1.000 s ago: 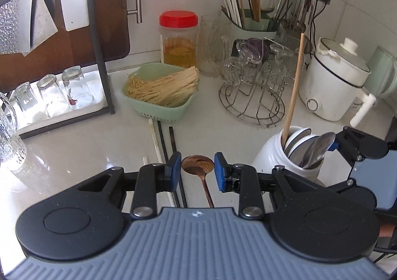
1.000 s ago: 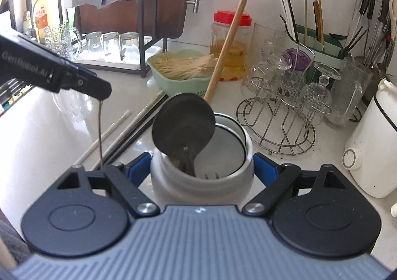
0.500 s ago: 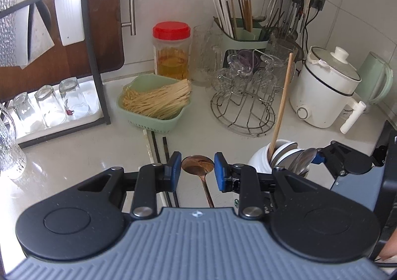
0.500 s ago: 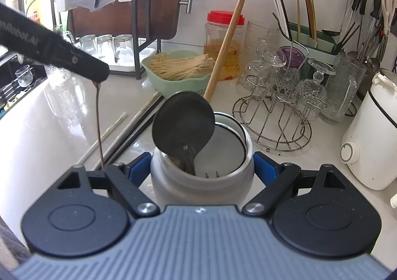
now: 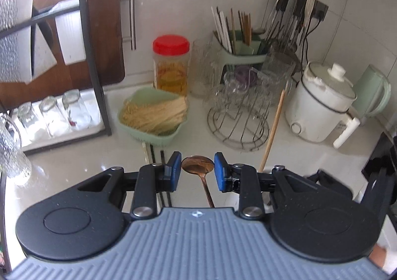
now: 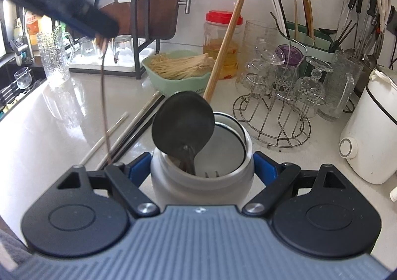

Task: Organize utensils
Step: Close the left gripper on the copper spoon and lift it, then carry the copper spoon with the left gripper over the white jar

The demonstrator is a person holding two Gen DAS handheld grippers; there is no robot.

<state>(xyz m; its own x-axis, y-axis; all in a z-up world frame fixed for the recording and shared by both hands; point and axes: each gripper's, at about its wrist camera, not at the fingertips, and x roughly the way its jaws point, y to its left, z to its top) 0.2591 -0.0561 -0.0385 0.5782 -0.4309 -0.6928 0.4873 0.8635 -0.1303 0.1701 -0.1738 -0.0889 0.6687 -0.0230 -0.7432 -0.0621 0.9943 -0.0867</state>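
My left gripper (image 5: 197, 173) is shut on the bowl of a copper spoon (image 5: 197, 165). In the right wrist view that left gripper (image 6: 104, 31) hovers at the upper left, and the spoon's thin handle (image 6: 103, 96) hangs down from it above the counter. My right gripper (image 6: 202, 170) is shut on a white utensil jar (image 6: 198, 188), with a blue pad pressed on each side. The jar holds a dark ladle (image 6: 183, 121), a long wooden handle (image 6: 227, 39) and a fork (image 6: 211, 174). Loose chopsticks (image 6: 139, 126) lie on the counter left of the jar.
Behind stand a green basket of thin sticks (image 6: 178, 74), a red-lidded jar (image 6: 223, 39), a wire rack of glasses (image 6: 280, 106), a green chopstick caddy (image 6: 310, 41) and a white cooker (image 6: 372, 131). A black shelf with glasses (image 5: 54, 116) is at left.
My left gripper has risen with the spoon still in it. The white jar has dropped out of sight behind its fingers. The right gripper and jar have stayed put.
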